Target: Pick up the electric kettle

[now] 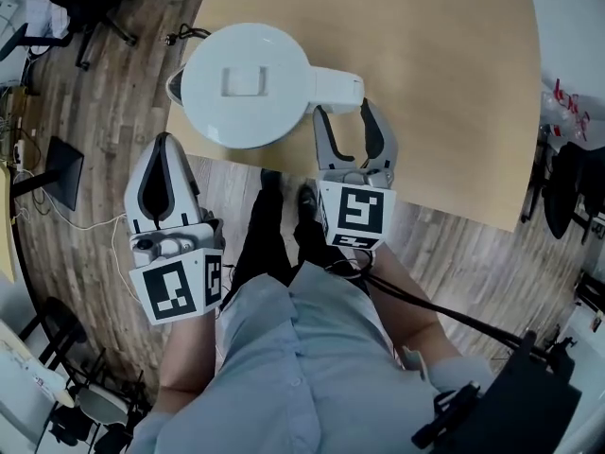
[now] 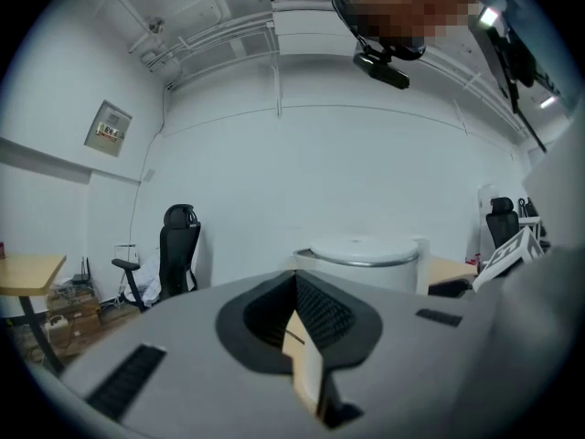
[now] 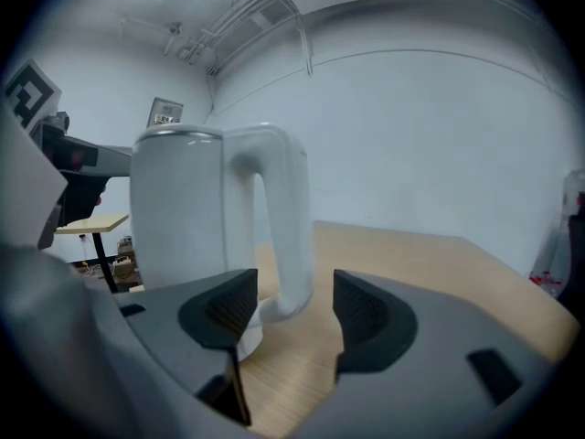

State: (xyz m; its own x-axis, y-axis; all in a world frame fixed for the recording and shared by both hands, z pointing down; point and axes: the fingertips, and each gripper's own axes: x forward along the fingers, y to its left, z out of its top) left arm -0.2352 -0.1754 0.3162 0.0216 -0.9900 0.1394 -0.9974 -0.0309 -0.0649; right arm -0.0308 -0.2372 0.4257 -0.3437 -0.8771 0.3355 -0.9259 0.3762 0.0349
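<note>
Kettle (image 1: 246, 83), white and upright, at the lower left corner of the wooden table (image 1: 444, 83) in the head view; its round body sits close to the table's left and near edges, with wooden floor (image 1: 104, 140) beyond both; the tabletop to the right and toward the top of the frame lies bare. Long axis of the kettle vertical, lid facing up; handle (image 1: 337, 90) projecting toward the right of the frame, along the near edge. Right gripper (image 1: 345, 113) just below the handle in the frame, jaws spread wide; in the right gripper view the handle (image 3: 283, 218) stands upright straight ahead of the gap, its lower end showing between the two pads (image 3: 366, 314), neither pad touching it. Left gripper (image 1: 166, 148) off the table at lower left, over the floor, jaws pressed together with nothing between them; its own view shows the kettle (image 2: 366, 259) beyond the closed tips and an office chair (image 2: 178, 245) at left against the wall.
</note>
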